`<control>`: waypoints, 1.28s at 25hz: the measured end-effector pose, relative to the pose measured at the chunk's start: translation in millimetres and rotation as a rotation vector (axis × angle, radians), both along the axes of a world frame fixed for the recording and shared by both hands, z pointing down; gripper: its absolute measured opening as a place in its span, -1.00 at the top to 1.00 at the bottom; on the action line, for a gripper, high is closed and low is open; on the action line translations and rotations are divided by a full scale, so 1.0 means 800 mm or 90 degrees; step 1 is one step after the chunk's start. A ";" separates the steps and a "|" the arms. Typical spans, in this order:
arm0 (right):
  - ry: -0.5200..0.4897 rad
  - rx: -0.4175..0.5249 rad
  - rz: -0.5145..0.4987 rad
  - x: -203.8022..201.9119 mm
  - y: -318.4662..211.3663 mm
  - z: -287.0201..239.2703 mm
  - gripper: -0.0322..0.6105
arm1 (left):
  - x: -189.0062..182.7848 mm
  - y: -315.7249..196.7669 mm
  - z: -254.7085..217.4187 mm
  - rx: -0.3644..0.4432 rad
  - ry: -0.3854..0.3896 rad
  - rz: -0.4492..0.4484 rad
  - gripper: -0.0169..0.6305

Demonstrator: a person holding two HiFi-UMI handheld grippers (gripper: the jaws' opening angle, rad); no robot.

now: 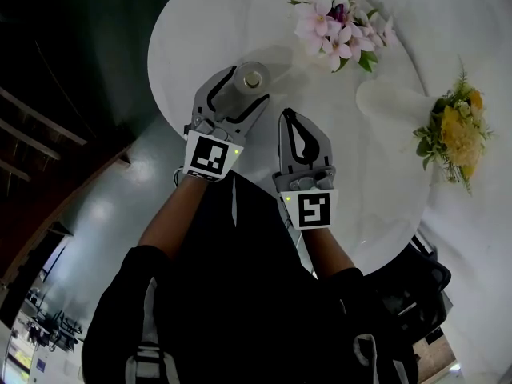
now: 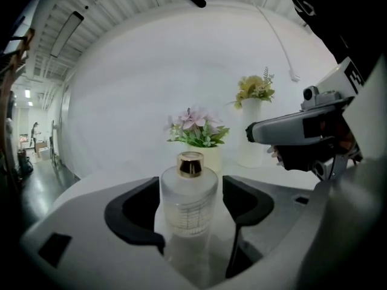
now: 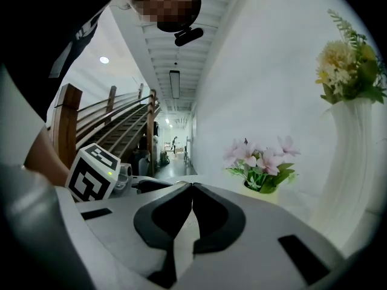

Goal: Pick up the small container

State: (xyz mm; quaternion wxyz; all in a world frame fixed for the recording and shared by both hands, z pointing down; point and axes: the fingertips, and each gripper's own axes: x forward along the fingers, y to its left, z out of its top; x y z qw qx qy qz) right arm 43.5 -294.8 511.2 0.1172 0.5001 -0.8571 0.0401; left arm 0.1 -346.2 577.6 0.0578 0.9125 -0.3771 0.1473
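Round white surface [image 1: 240,22] is filling the upper head view, glossy, its near edge toward the person. Tall white vase [image 1: 390,101] is standing at right, carrying yellow flowers [image 1: 452,130]. Pink flower bunch [image 1: 336,22] is sitting at the far side, well apart from both grippers.

Left claw [image 1: 242,90] is reaching in over the near edge, released, jaws spread to either side of the frosted glass bottle [image 2: 188,201]. Left pad is lying right against the bottle's side; a thin sliver of white is showing at the right pad. Bottle is standing upright on the surface between the jaws, gold cap [image 2: 190,164] on top.

Right claw [image 1: 290,118] is hovering just beside the left, clenched, pads meeting with nothing between them.
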 end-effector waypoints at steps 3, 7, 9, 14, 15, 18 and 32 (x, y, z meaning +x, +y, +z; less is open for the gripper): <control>-0.003 -0.002 0.000 0.000 -0.003 0.002 0.83 | 0.006 -0.006 0.003 -0.001 -0.002 0.003 -0.05; -0.004 -0.009 0.002 0.001 -0.006 0.006 0.83 | 0.010 -0.014 0.009 -0.006 -0.004 0.002 -0.06; -0.006 -0.007 0.001 0.000 -0.008 0.006 0.83 | 0.013 -0.017 0.009 -0.014 0.003 -0.003 -0.06; -0.006 -0.010 0.003 0.000 -0.010 0.005 0.83 | 0.017 -0.022 0.005 -0.005 -0.006 0.004 -0.07; -0.005 -0.009 0.003 0.000 -0.010 0.005 0.83 | 0.017 -0.022 0.005 -0.005 -0.007 0.004 -0.07; -0.005 -0.006 0.006 0.002 -0.010 0.002 0.83 | 0.017 -0.023 0.006 -0.007 -0.011 0.003 -0.07; -0.004 0.025 0.027 0.012 0.001 -0.038 0.83 | 0.023 -0.011 -0.062 0.023 0.016 0.001 -0.07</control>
